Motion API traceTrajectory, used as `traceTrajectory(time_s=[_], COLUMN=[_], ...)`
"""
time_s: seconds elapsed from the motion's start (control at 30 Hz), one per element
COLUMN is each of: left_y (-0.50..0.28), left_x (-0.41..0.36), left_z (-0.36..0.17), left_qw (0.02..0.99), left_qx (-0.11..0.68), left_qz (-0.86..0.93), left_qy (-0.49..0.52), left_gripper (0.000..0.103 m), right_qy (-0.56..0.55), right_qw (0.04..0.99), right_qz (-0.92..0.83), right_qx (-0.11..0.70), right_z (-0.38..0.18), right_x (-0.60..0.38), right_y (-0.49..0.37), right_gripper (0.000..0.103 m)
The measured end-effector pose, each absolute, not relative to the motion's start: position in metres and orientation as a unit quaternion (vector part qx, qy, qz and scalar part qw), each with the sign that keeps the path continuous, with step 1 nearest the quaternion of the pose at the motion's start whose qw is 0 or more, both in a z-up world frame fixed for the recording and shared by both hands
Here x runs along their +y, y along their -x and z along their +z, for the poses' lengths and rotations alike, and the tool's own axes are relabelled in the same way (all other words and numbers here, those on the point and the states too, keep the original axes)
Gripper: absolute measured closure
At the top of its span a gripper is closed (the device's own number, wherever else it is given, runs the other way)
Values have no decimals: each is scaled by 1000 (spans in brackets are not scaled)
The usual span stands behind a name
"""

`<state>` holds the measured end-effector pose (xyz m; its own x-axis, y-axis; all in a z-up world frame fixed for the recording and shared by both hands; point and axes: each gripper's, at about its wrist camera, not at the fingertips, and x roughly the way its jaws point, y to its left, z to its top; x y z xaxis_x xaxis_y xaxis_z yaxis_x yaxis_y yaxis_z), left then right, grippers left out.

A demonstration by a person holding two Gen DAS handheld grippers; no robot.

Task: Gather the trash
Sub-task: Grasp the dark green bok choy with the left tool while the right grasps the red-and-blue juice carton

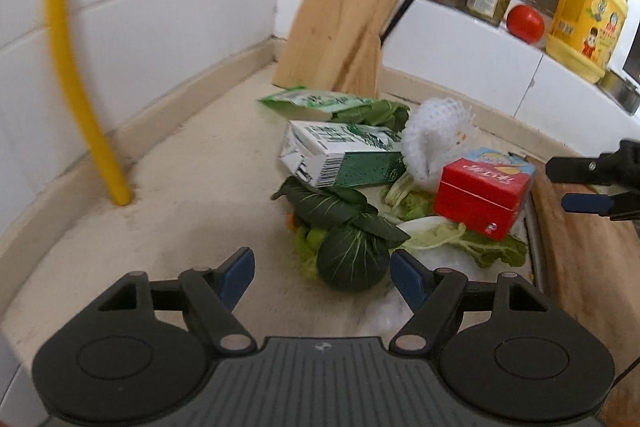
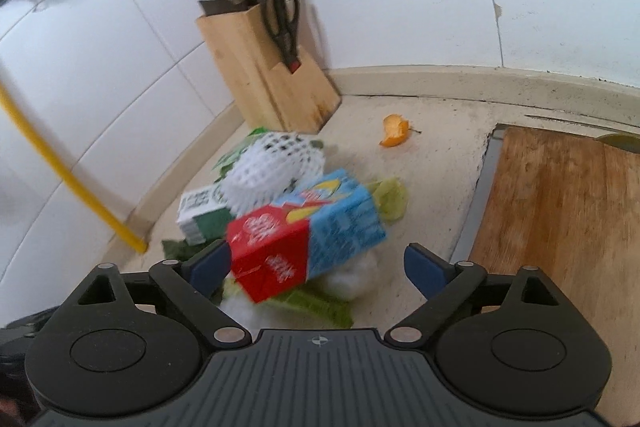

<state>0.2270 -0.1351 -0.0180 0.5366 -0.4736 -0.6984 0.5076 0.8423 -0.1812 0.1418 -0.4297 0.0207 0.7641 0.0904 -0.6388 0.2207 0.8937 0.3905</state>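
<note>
Currently we hold both grippers over a heap of trash on the countertop (image 1: 192, 187), near the knife block (image 2: 264, 75). The left gripper (image 1: 322, 277) stands partly open and empty; a dark leafy green (image 1: 352, 259) lies on the counter just beyond and between its fingertips. The right gripper (image 2: 318, 269) stands wide, with the red-and-blue carton (image 2: 304, 231) in the gap. In the right wrist view the carton's red end sits against the left finger, while the right finger stands apart from it, so we judge the carton is not gripped.

The carton's long axis runs diagonally, red end near and left, blue end far and right. It therefore lies skewed to the closing line, and we judge a roll of the wrist is needed before closing. The right gripper is the nearer one to the carton.

The heap also contains a green-and-white milk carton (image 1: 340, 157), a white foam net (image 1: 434, 143) and pale cabbage leaves (image 1: 468, 247).

Only the right wrist view shows an orange peel (image 2: 394, 131) lying well apart on the far side, and the wooden cutting board (image 2: 560, 211) to the right in full. Only the left wrist view shows the dark green's position.
</note>
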Motion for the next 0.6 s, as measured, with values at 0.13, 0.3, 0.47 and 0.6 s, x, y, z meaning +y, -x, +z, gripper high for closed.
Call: traceTrajectory(time_s=[0.13, 0.3, 0.47, 0.6], left_y=[-244, -263, -272, -274], left_x=[-145, -156, -165, -160], left_z=[-30, -43, -56, -56], left_qw=[869, 857, 850, 847], left_qx=[394, 406, 418, 420], left_qz=[-298, -317, -321, -325], left_qy=[-21, -5, 15, 28], left_gripper=[35, 35, 32, 40], right_qy=[-267, -295, -319, -315], right_qw=[897, 885, 871, 874], right_qz=[-32, -27, -18, -25], right_qx=[351, 359, 373, 370], right_z=[11, -1, -12, -18], right_x=[-444, -450, -451, -449], right_y=[-154, -169, -183, -192], right_gripper=[5, 4, 3, 7])
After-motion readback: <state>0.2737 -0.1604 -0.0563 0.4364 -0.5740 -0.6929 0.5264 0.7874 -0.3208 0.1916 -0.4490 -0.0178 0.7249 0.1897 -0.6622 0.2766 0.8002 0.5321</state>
